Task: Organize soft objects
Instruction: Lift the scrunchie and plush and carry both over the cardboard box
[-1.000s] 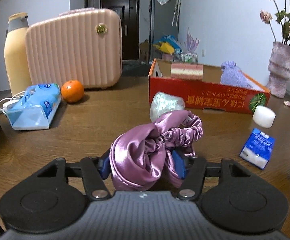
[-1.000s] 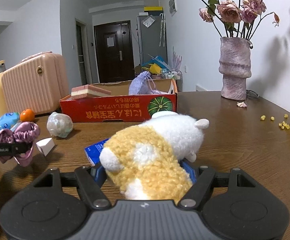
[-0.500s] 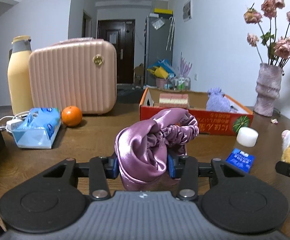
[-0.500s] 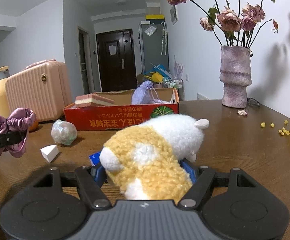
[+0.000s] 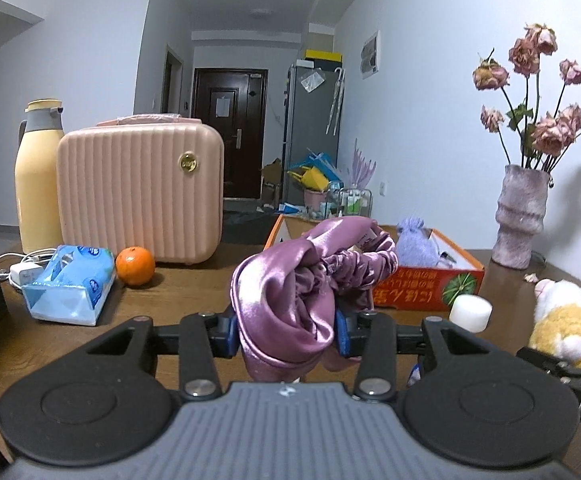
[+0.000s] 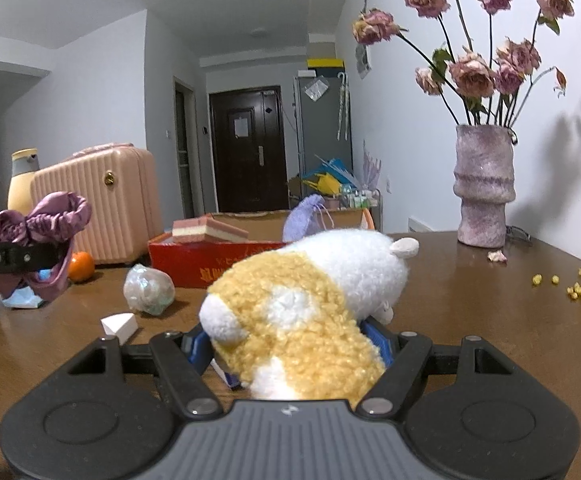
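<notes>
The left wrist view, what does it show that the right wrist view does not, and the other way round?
Only the left wrist view shows the white cylinder and the whole blue tissue pack. Only the right wrist view shows the white wedge, the clear crumpled bag and the yellow crumbs. Both show the purple satin bonnet in the left tongs, the plush toy in the right tongs, the red box, the pink case, the orange and the vase.

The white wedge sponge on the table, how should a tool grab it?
Come from above and pinch the white wedge sponge across its two flat side faces, near the thick end. It lies flat on the table with open space around it; the sloped top would probably slip.
</notes>
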The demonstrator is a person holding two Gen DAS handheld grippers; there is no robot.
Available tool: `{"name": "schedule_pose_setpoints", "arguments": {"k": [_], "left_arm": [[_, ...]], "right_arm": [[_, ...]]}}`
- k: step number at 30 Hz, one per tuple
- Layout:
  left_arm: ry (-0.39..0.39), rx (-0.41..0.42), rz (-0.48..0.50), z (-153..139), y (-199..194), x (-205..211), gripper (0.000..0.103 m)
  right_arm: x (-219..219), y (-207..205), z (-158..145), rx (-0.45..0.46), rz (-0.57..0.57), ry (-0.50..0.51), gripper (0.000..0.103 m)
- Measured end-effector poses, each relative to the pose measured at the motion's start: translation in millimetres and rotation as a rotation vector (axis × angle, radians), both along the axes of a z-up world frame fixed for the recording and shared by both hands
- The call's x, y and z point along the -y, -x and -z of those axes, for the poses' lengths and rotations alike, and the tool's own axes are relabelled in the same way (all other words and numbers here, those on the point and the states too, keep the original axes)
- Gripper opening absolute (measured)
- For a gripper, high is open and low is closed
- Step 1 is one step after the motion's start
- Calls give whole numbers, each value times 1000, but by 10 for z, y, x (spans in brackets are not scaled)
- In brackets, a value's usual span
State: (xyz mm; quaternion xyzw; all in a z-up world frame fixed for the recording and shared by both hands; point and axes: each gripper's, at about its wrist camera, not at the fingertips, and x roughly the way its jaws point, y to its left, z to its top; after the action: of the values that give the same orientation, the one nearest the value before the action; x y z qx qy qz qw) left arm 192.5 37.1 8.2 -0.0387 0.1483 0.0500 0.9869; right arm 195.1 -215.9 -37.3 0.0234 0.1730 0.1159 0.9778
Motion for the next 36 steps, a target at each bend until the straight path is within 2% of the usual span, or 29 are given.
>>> {"name": "schedule_pose_setpoints", "arguments": {"k": [12, 36], "left_arm": [[42, 45, 9, -188, -153, 118, 43], [108, 113, -48, -392, -677, 37, 43]], "right_arm": [[-135, -84, -107, 65, -16, 15, 72], [-343, -682, -330, 144, -13, -38, 72]]}}
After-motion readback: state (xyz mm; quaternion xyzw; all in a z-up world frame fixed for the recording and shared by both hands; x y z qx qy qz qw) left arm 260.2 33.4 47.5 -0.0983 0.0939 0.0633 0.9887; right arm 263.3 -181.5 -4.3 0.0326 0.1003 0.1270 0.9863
